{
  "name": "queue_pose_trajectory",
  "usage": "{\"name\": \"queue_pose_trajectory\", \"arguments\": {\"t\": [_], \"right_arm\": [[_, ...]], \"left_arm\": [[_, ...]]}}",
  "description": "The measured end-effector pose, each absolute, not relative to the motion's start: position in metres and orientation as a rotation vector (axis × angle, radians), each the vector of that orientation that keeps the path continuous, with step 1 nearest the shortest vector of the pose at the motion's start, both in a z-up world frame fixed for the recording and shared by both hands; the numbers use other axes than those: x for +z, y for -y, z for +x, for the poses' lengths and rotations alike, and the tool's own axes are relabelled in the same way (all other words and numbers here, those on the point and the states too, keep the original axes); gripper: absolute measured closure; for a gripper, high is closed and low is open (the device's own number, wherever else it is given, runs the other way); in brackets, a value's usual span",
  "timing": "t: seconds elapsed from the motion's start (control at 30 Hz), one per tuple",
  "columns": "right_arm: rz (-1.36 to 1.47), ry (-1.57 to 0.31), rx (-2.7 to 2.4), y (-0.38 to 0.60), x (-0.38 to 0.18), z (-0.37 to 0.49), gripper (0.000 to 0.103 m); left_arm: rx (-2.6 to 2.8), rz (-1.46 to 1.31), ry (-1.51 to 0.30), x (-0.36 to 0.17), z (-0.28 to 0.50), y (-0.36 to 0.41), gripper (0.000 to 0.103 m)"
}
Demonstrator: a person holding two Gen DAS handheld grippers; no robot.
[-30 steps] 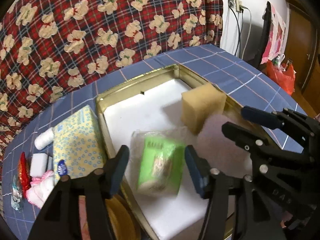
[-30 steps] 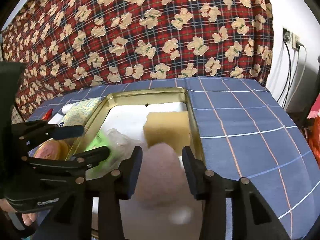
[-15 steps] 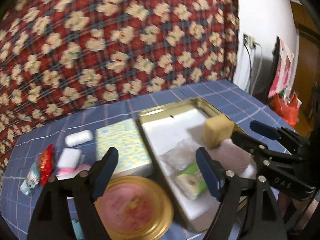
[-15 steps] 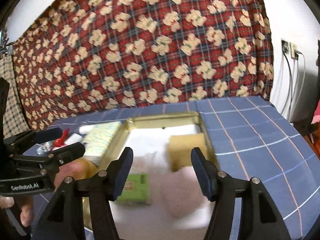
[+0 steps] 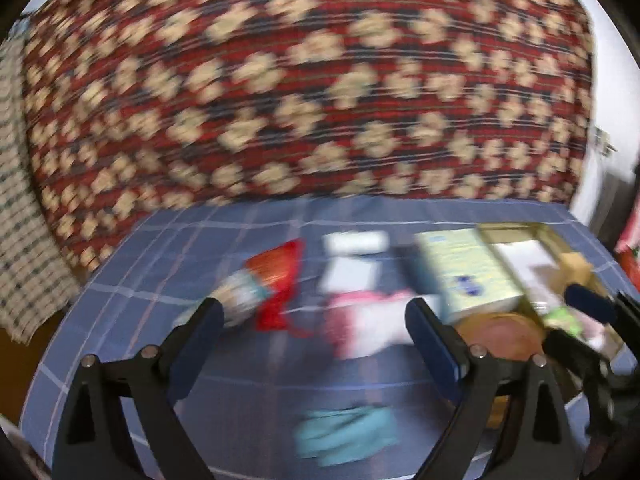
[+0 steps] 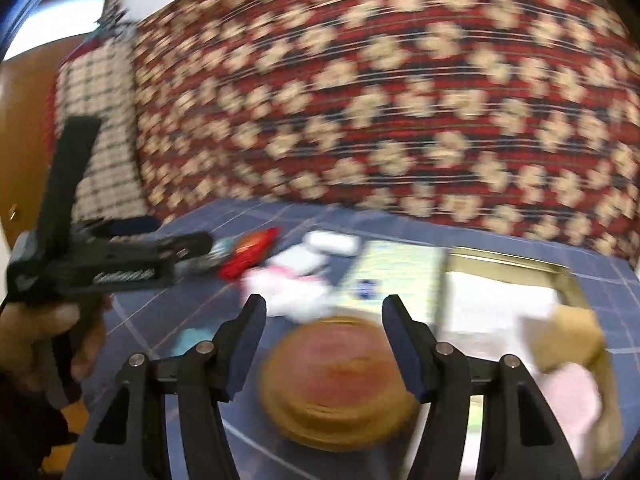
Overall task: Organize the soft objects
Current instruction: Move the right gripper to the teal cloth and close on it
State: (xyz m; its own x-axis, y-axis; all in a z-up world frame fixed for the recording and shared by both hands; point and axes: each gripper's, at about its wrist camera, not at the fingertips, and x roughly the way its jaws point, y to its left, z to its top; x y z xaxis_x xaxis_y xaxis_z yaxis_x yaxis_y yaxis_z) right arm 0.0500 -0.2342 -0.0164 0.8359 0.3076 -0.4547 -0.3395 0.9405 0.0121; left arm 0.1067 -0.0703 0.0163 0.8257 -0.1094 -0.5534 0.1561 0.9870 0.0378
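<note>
Both views are motion-blurred. My left gripper [image 5: 314, 320] is open and empty above the blue checked tablecloth. Ahead of it lie a pink and white soft bundle [image 5: 366, 322], a red packet [image 5: 278, 280], a white pad [image 5: 350, 272] and a teal cloth [image 5: 346, 436]. My right gripper [image 6: 324, 320] is open and empty over a round gold lid [image 6: 336, 380]. The gold tin [image 6: 560, 276] at the right holds a tan sponge [image 6: 576, 332] and a pink soft item [image 6: 568, 396]. The tin also shows in the left wrist view [image 5: 516, 232].
A yellow patterned tissue pack [image 6: 394, 276] lies between the loose items and the tin; it also shows in the left wrist view [image 5: 468, 272]. A red bear-print cloth [image 5: 304, 80] hangs behind the round table. The table edge [image 5: 60, 320] curves at the left.
Both grippers have swung left, away from the tin and toward the loose items. The right gripper let go of the pink soft item, which now lies in the tin. Both jaws opened wider.
</note>
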Motion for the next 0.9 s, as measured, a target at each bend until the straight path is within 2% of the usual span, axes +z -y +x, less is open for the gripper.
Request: {"name": "queue_pose_trajectory", "arguments": {"t": [0.17,0.33,0.6,0.83,0.9], "right_arm": [[-0.17,-0.509,0.475,0.172,-0.03,0.059,0.04],[-0.229,-0.627,0.578,0.132,-0.05,0.078,0.04],[-0.278,-0.793,0.62,0.11,-0.08,0.095,0.04],[-0.262,-0.85,0.601,0.109,-0.089,0.101,0.041],[-0.286,-0.846,0.581,0.106,-0.089,0.101,0.049]], "left_arm": [[0.004,0.062,-0.621,-0.006,0.118,0.012,0.009],[0.074,0.009,-0.677,-0.029,0.128,-0.035,0.009],[0.085,-0.009,-0.725,-0.045,0.133,-0.058,0.009],[0.072,-0.028,-0.739,-0.05,0.135,-0.067,0.009],[0.071,-0.027,-0.74,-0.051,0.135,-0.068,0.009]]}}
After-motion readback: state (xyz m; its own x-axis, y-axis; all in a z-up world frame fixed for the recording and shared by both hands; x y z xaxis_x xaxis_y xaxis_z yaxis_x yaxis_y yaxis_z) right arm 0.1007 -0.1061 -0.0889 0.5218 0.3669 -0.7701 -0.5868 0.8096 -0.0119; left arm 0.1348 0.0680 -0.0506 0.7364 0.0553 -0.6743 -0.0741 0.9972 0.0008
